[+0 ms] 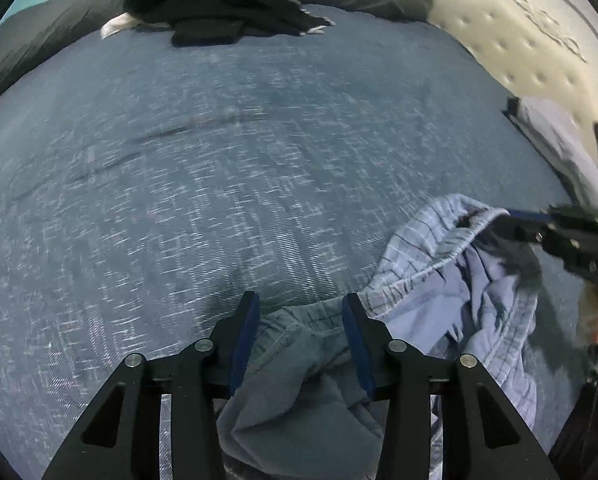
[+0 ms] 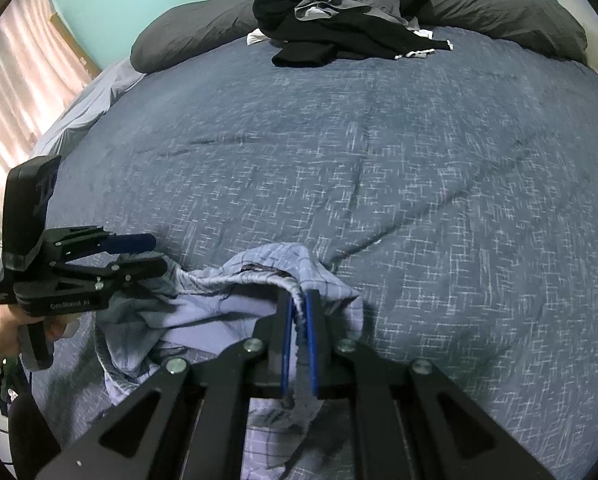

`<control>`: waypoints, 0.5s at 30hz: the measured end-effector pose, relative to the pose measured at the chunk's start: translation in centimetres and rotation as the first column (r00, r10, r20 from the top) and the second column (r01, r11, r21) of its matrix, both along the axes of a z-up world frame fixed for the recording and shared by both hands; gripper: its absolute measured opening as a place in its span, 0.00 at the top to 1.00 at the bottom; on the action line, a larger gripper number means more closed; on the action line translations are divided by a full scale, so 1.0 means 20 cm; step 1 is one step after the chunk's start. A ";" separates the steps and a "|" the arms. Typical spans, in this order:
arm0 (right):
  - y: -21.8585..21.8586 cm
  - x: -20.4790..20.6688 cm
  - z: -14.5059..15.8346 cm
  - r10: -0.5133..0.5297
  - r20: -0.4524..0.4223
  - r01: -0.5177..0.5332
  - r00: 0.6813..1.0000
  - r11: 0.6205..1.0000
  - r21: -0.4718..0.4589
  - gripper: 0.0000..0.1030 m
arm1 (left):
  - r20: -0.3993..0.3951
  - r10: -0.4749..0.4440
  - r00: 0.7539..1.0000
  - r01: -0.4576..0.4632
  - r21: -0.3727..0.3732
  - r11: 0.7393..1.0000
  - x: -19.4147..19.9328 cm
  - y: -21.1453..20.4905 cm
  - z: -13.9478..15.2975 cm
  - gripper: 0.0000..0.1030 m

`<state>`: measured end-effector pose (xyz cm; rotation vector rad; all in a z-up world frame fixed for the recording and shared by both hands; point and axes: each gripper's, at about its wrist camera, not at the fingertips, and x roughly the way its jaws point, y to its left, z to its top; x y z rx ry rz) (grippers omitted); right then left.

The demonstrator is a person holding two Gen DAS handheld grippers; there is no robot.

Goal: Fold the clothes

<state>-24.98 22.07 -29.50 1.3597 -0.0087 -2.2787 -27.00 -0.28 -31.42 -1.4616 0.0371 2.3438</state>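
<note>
On the near edge of the blue patterned bedspread (image 2: 419, 168), a pair of light blue plaid shorts (image 2: 203, 312) is lying bunched, partly lifted by its elastic waistband. The right gripper (image 2: 299, 304) is pinching that waistband, its blue pads pressed almost together with a thin ridge of gathered fabric standing between them, and the cloth is hanging down from the pinch toward the camera. In the left wrist view, the same gripper is showing at the right edge (image 1: 515, 220), reaching into the raised waistband opening.

The left gripper (image 1: 299, 312) is standing about half spread, its jaws wider than the fold of greyish-blue fabric (image 1: 299, 360) lying between them; whether the pads are pressing on that fabric I cannot tell. From the right wrist view this gripper (image 2: 155, 252) is hovering just beside the left end of the shorts, held by a person's hand (image 2: 3, 336) at the picture's left edge.

Well apart from both grippers, a heap of dark clothes (image 2: 339, 20) is sitting at the far end of the bed against the dark grey pillows (image 2: 499, 4).
</note>
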 end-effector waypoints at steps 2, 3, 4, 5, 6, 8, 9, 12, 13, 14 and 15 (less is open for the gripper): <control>-0.02 0.00 0.01 0.008 -0.001 -0.008 1.000 1.000 -0.001 0.94 | 0.003 0.013 1.000 -0.013 -0.003 1.000 -0.01 0.00 0.01 0.55; -0.02 0.01 0.02 0.012 -0.003 -0.012 1.000 1.000 -0.001 0.94 | 0.001 0.013 1.000 -0.013 -0.009 1.000 -0.01 0.00 0.01 0.55; -0.03 0.01 0.03 0.016 -0.007 -0.016 1.000 1.000 -0.001 0.94 | 0.000 0.013 1.000 -0.013 -0.013 1.000 0.00 0.00 0.01 0.55; -0.03 0.01 0.04 0.020 -0.009 -0.020 1.000 1.000 0.000 0.94 | 0.000 0.016 1.000 -0.016 -0.014 1.000 0.00 0.01 0.02 0.55; -0.04 0.01 0.05 0.022 -0.010 -0.022 1.000 1.000 0.001 0.94 | 0.004 0.026 1.000 -0.026 -0.012 1.000 -0.01 0.00 0.02 0.55; -0.04 0.00 0.05 0.019 -0.007 -0.019 1.000 1.000 0.008 0.94 | 0.010 0.050 0.999 -0.050 -0.013 0.999 -0.01 -0.02 0.03 0.55; -0.04 -0.01 0.05 0.016 -0.003 -0.016 1.000 1.000 0.011 0.94 | 0.010 0.056 0.998 -0.056 -0.020 0.998 -0.01 -0.02 0.03 0.55; -0.03 -0.02 0.04 0.004 0.010 -0.004 1.000 1.000 0.017 0.94 | 0.009 0.076 0.997 -0.075 -0.042 0.996 -0.01 -0.03 0.03 0.55; -0.03 -0.02 0.04 0.003 0.014 -0.003 1.000 1.000 0.017 0.94 | 0.010 0.074 0.997 -0.073 -0.051 0.996 -0.01 -0.03 0.03 0.55; -0.03 -0.02 0.04 0.003 0.017 -0.003 1.000 1.000 0.016 0.94 | 0.011 0.068 0.998 -0.067 -0.058 0.996 -0.01 -0.02 0.02 0.55; -0.03 -0.01 0.04 0.003 0.018 -0.003 1.000 1.000 0.019 0.94 | 0.011 0.065 0.998 -0.064 -0.061 0.996 0.00 -0.02 0.02 0.55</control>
